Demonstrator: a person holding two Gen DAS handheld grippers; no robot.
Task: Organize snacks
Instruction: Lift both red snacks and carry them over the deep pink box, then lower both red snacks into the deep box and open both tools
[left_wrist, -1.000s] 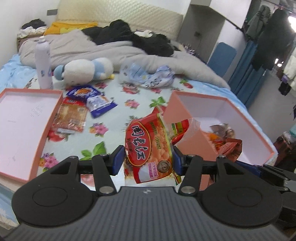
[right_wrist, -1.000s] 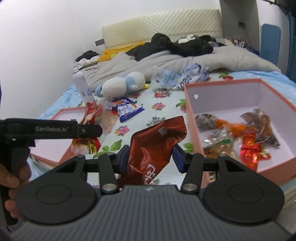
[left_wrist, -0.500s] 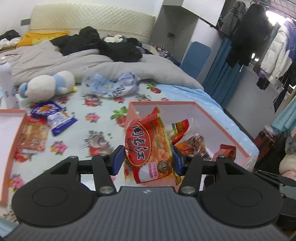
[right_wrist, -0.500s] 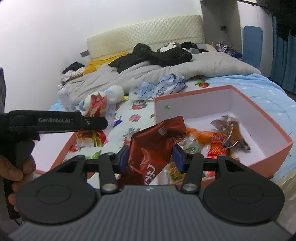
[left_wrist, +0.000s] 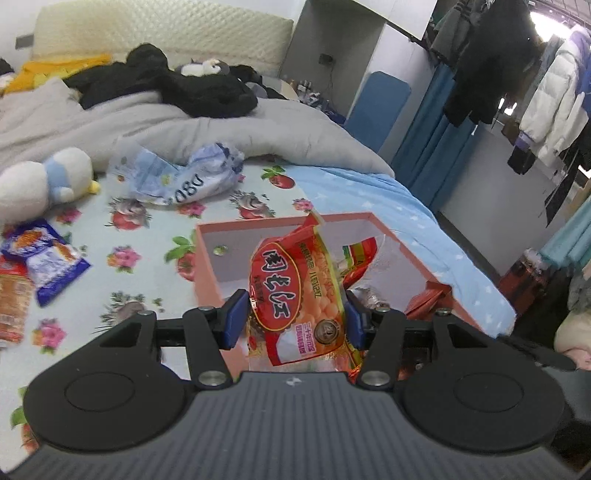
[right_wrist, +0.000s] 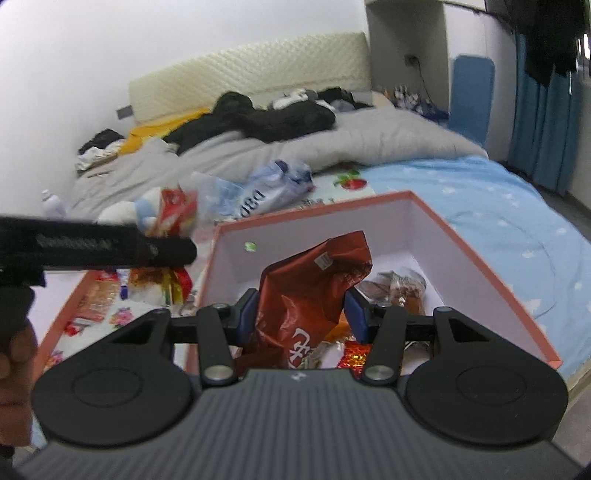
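You are holding the left gripper (left_wrist: 293, 319) over the near left corner of the open pink cardboard box (left_wrist: 413, 249), with the orange-red printed snack bag (left_wrist: 297, 299) standing upright between its fingers. The right gripper (right_wrist: 301, 314) is hanging over the same box (right_wrist: 480, 269), the crumpled dark red foil snack bag (right_wrist: 310, 291) between its fingers, above the loose wrapped snacks (right_wrist: 399, 288) lying in the box. The box is sitting on the flower-printed bedsheet (left_wrist: 147, 258). Left of it are lying a blue-and-white snack packet (left_wrist: 46, 264) and, farther back, a white-and-blue plush toy (left_wrist: 40, 182). Behind the box a crumpled blue-and-white plastic bag (left_wrist: 184, 177) is resting before the grey quilt (left_wrist: 277, 129).
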